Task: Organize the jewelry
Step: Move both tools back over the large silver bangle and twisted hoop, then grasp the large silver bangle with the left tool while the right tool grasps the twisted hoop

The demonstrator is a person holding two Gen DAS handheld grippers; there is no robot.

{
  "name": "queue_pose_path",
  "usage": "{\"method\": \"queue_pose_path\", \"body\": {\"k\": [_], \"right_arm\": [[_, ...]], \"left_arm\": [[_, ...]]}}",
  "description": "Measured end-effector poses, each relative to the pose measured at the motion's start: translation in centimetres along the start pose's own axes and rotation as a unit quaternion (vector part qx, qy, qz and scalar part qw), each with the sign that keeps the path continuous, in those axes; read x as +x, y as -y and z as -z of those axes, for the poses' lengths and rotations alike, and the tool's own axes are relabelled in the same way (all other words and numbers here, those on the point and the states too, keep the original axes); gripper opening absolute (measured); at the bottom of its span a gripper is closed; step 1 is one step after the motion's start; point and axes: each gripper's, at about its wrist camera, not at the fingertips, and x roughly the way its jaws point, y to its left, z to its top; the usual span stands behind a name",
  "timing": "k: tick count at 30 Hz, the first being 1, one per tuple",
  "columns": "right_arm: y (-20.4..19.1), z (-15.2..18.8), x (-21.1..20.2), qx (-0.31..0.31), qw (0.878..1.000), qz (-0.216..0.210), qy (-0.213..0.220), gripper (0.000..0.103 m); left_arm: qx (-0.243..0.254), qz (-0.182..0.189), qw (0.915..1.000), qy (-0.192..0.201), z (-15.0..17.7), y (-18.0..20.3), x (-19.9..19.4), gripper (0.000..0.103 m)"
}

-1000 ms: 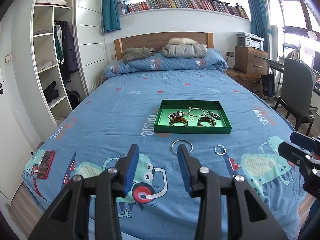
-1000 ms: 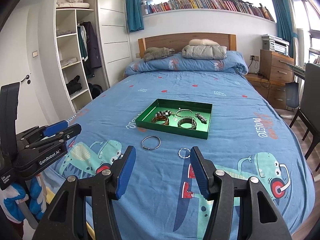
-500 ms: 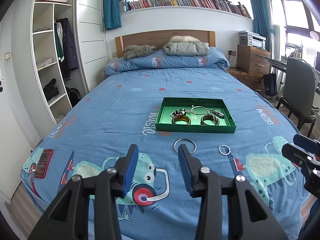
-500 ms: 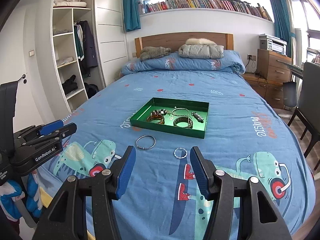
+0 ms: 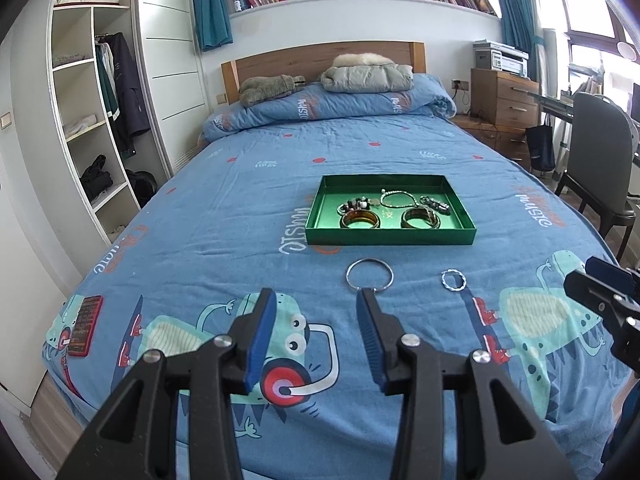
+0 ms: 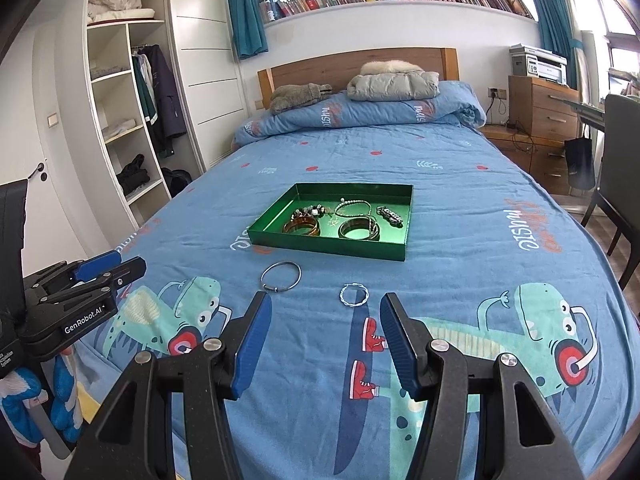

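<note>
A green tray (image 5: 390,237) (image 6: 328,246) lies on the blue bed and holds several bracelets and a bead string. A large silver bangle (image 5: 369,274) (image 6: 281,276) and a small twisted silver ring (image 5: 453,280) (image 6: 353,294) lie on the sheet in front of the tray. My left gripper (image 5: 316,300) is open and empty, just short of the bangle. My right gripper (image 6: 325,304) is open and empty, just short of the small ring. Each gripper shows at the edge of the other's view, the right one (image 5: 600,284) and the left one (image 6: 100,270).
A red phone-like object (image 5: 85,324) lies near the bed's left edge. Folded bedding and a jacket (image 5: 366,73) are at the headboard. A wardrobe (image 5: 100,120) stands left; a dresser (image 5: 504,96) and a chair (image 5: 600,160) stand right.
Both grippers have moved forward over the bed toward the loose jewelry and the tray, which look nearer. Both stay open and empty.
</note>
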Motion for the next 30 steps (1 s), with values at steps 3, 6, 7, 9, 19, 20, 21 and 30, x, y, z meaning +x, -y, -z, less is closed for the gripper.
{"method": "queue_pose_path", "body": {"k": [3,6,7,9,19,20,21,30], "right_arm": [[-0.1,0.4,0.5,0.004,1.000,-0.009,-0.004,0.056],[-0.6,0.9,1.2,0.003,1.000,-0.016,-0.010,0.056],[-0.7,1.0,1.4,0.000,1.000,-0.017,-0.013,0.056],[-1.0,1.2,1.8,-0.004,1.000,-0.016,-0.016,0.056],[-0.1,1.0,4.2,0.000,1.000,-0.002,-0.027,0.056],[-0.1,1.0,4.5,-0.001,1.000,-0.001,-0.029,0.056],[0.0,1.0,4.8,-0.002,1.000,0.000,-0.030,0.056],[1.0,1.5,9.7,-0.008,0.997,0.007,-0.070,0.056]], "left_arm": [[0.005,-0.013,0.9999,-0.004,0.4,-0.2,-0.2,0.041],[0.007,-0.026,0.9996,-0.008,0.7,-0.5,0.0,0.042],[0.004,-0.025,0.9996,-0.012,0.7,-0.7,0.2,0.043],[0.001,-0.024,0.9996,-0.017,0.8,-0.8,0.7,0.043],[0.010,-0.009,0.9997,-0.022,0.5,0.0,3.8,0.048],[0.008,-0.005,0.9997,-0.025,0.5,0.0,4.2,0.048],[0.005,0.000,0.9996,-0.028,0.5,0.0,4.8,0.048],[-0.037,0.050,0.9942,-0.087,2.4,-2.0,12.0,0.049]]}}
